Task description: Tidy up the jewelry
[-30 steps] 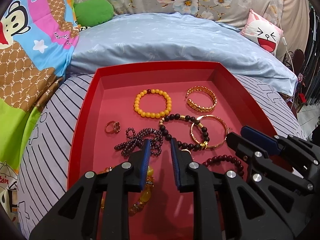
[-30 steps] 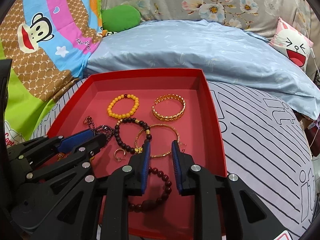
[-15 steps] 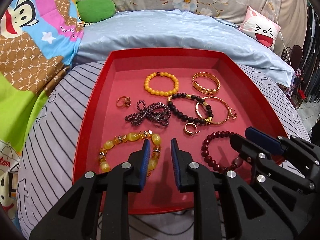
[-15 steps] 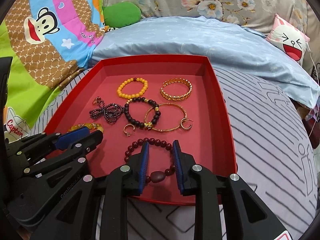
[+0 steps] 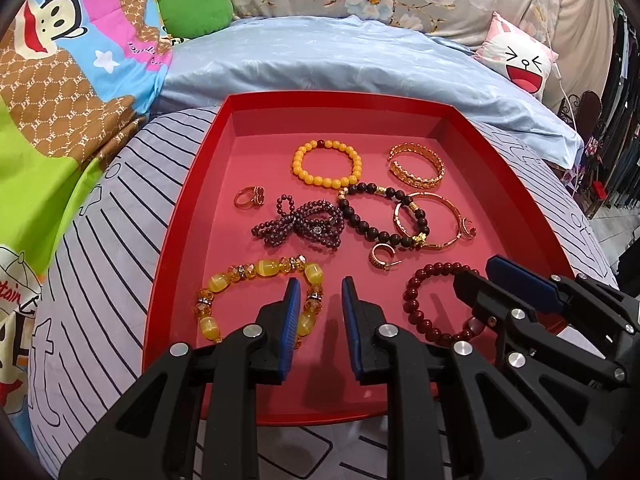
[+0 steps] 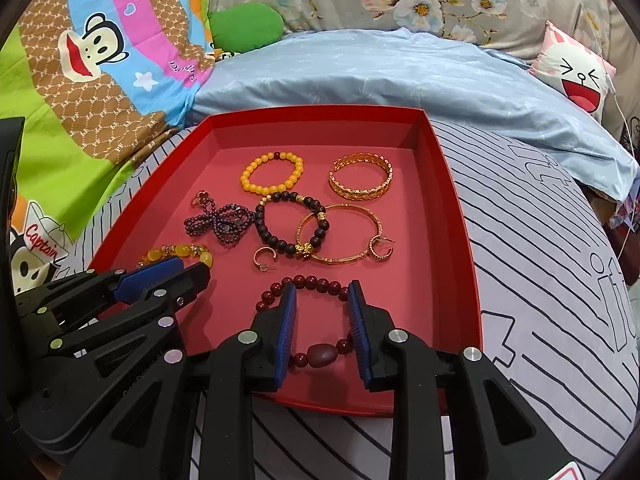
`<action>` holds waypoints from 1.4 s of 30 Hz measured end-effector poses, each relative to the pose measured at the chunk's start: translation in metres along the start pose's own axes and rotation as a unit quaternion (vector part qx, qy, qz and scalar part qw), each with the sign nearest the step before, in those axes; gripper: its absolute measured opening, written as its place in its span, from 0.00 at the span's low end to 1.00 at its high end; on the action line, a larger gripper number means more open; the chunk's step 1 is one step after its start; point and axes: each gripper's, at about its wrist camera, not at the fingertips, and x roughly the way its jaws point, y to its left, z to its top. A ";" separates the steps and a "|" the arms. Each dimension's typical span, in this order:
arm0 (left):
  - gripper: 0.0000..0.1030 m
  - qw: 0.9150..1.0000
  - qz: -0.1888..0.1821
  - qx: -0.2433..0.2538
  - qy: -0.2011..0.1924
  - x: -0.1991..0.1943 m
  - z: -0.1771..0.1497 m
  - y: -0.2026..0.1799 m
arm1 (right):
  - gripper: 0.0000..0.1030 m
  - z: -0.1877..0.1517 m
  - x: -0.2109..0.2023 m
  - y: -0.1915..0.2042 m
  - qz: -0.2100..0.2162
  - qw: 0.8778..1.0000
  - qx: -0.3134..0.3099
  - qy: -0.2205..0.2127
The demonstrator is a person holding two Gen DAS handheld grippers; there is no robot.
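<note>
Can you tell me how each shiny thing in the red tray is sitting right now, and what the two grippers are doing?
red tray: open, on the striped bedding.
orange bead bracelet: flat, alone.
wide gold cuff: lying alone.
black bead bracelet: overlapping the thin gold bangle.
purple bead strand: bunched up.
gold ring: apart.
yellow chunky bracelet: flat.
dark red bracelet: flat.
left gripper: open, empty.
right gripper: open, just widening, above the dark red bracelet.
</note>
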 end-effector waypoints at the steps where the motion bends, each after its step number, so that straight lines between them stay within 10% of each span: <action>1: 0.21 1.000 0.003 0.001 0.000 0.000 0.001 0.000 | 0.26 0.001 0.000 0.000 0.001 1.000 0.001 -0.001; 28: 0.89 0.995 0.068 -0.059 -0.052 -0.063 -0.010 0.016 | 0.79 -0.006 -0.069 -0.014 -0.047 0.996 0.037 -0.069; 42: 0.93 0.996 0.066 -0.052 -0.045 -0.068 -0.021 0.012 | 0.84 -0.020 -0.080 -0.014 -0.055 0.996 0.028 -0.071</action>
